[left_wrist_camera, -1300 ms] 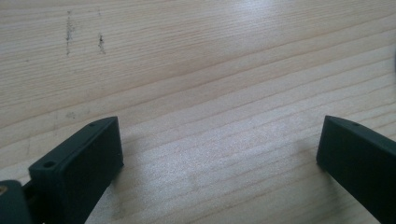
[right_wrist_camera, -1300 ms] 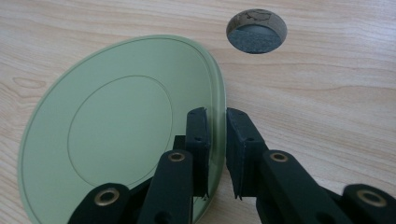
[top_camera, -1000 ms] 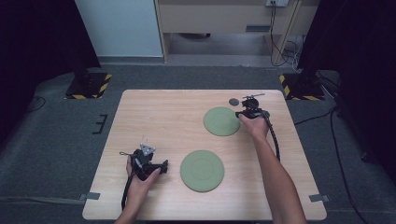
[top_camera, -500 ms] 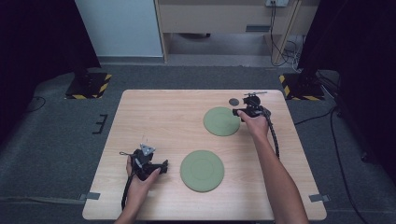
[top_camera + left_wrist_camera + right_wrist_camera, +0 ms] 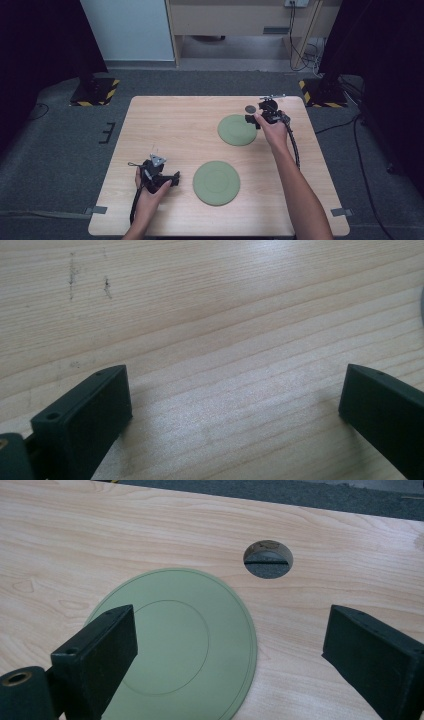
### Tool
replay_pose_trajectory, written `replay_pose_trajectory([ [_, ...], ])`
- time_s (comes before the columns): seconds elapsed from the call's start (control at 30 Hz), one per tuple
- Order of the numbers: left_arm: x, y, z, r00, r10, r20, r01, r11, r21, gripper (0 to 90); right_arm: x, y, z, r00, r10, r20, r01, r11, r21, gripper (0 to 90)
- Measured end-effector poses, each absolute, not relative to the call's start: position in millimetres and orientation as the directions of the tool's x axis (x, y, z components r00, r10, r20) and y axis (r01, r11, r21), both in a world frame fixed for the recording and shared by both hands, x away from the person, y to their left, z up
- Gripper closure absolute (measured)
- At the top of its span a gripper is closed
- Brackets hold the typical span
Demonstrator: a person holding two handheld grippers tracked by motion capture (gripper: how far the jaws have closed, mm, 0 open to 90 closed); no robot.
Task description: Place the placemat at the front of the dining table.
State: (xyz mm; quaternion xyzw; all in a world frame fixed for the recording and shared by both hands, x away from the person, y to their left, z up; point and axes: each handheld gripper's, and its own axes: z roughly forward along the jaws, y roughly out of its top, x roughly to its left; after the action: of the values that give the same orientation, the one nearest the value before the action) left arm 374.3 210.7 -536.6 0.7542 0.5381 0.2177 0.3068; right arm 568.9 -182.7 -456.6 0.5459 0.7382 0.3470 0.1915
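Two flat round green plates lie on the wooden table (image 5: 175, 125): a far plate (image 5: 237, 130) (image 5: 190, 645) and a near plate (image 5: 216, 182). My right gripper (image 5: 253, 120) (image 5: 230, 630) hovers at the far plate's right edge. Its jaws have just been opening and now stand wide apart, with no pad touching the plate, which lies flat on the table below them. My left gripper (image 5: 175, 178) (image 5: 235, 390) rests open over bare wood just left of the near plate, whose rim (image 5: 421, 305) edges into the left gripper view.
A round cable hole (image 5: 250, 108) (image 5: 268, 560) is cut into the table just beyond the far plate. Each gripper trails a cable toward the person. Dark stands with striped bases sit on the floor behind both far corners.
The right hand has lifted a little off the far plate's right edge. The plate stays flat where it lay. The left hand has kept still.
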Motion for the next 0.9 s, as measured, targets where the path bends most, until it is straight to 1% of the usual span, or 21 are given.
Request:
replay_pose_trajectory([
  [0.1,374.3,210.7,-536.6,0.326,0.945,-0.001,0.678,-0.233,0.697,0.0,563.2,-181.5,-452.1,-0.337,0.935,0.109,0.666,0.155,0.729,6.9],
  [0.23,374.4,210.6,-536.6,0.327,0.945,0.0,0.678,-0.234,0.697,0.0,555.4,-180.1,-444.7,-0.346,0.933,0.101,0.652,0.161,0.741,6.7],
  [0.4,374.3,210.6,-536.6,0.327,0.945,0.0,0.678,-0.234,0.697,0.0,536.2,-180.5,-433.4,-0.353,0.93,0.099,0.64,0.163,0.751,6.6],
  [0.5,374.3,210.6,-536.6,0.327,0.945,0.0,0.678,-0.234,0.697,0.0,518.7,-181.8,-432.0,-0.35,0.931,0.098,0.645,0.164,0.746,6.7],
  [0.53,374.3,210.6,-536.6,0.327,0.945,0.0,0.678,-0.234,0.697,0.0,518.7,-181.8,-432.0,-0.35,0.931,0.098,0.645,0.164,0.746,6.7],
  [0.63,374.3,210.6,-536.6,0.327,0.945,0.0,0.678,-0.234,0.697,0.0,506.0,-184.0,-434.2,-0.332,0.935,0.124,0.654,0.134,0.744,7.0],
  [0.7,374.3,210.5,-536.7,0.326,0.945,0.0,0.678,-0.234,0.697,0.0,496.2,-185.2,-435.0,-0.35,0.929,0.118,0.644,0.147,0.75,6.7],
  [0.9,374.4,210.4,-536.7,0.325,0.946,0.0,0.678,-0.233,0.697,0.0,482.5,-196.1,-433.1,-0.357,0.926,0.12,0.637,0.148,0.756,6.8],
])
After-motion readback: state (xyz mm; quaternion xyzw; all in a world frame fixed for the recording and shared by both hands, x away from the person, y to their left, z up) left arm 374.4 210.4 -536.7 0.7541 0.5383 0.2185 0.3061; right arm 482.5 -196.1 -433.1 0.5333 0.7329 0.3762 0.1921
